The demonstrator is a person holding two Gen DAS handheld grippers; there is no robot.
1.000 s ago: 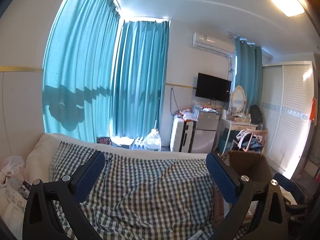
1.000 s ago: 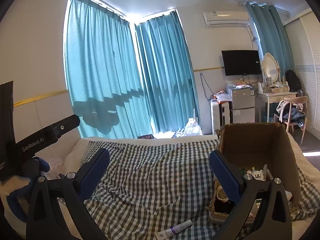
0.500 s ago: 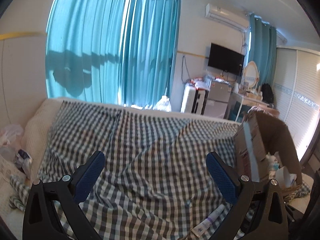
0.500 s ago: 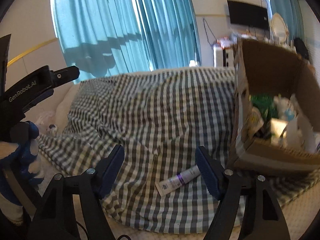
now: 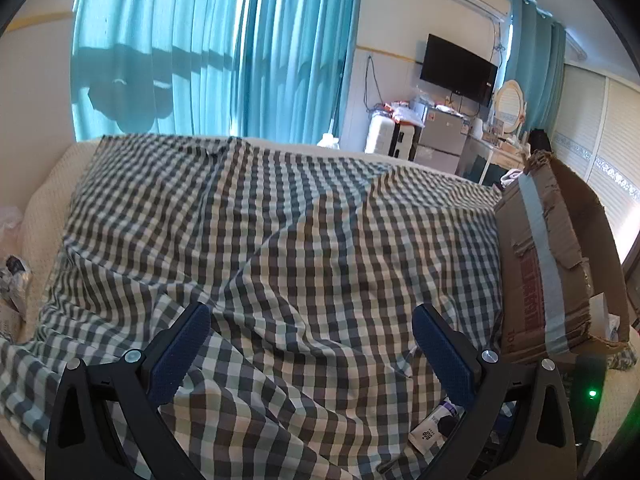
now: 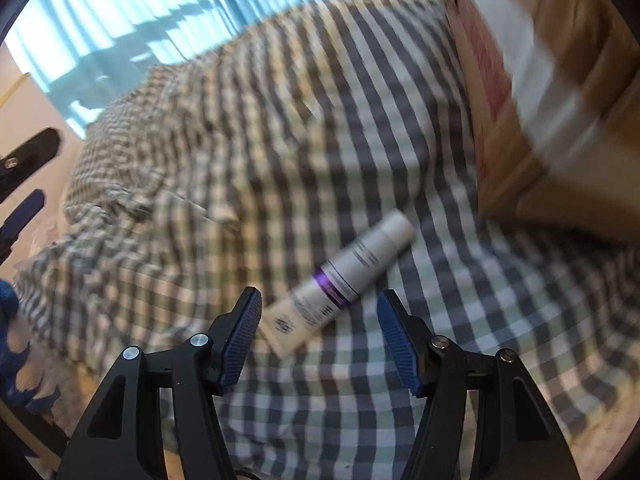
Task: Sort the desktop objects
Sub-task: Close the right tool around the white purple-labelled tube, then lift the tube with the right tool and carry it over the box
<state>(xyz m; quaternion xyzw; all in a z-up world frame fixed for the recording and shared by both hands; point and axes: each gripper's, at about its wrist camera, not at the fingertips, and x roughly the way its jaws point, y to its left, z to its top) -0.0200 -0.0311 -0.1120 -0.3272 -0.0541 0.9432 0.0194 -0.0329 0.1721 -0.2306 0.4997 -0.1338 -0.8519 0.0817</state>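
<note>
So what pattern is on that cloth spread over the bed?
A dark grey, pale green and white check on the wrinkled cotton cloth, clearest in the left wrist view.

White tube [image 6: 344, 276] with purple band, flat and slantwise on checked cloth [image 6: 280, 140], near cardboard box [image 6: 560, 100].

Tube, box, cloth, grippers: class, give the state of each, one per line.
Tube: lying flat on the cloth, not gripped.
Box: open, flaps up.
Cloth: spread, wrinkled.
Left gripper: open, empty.
Right gripper: open, jaws just closing, above the tube.
</note>
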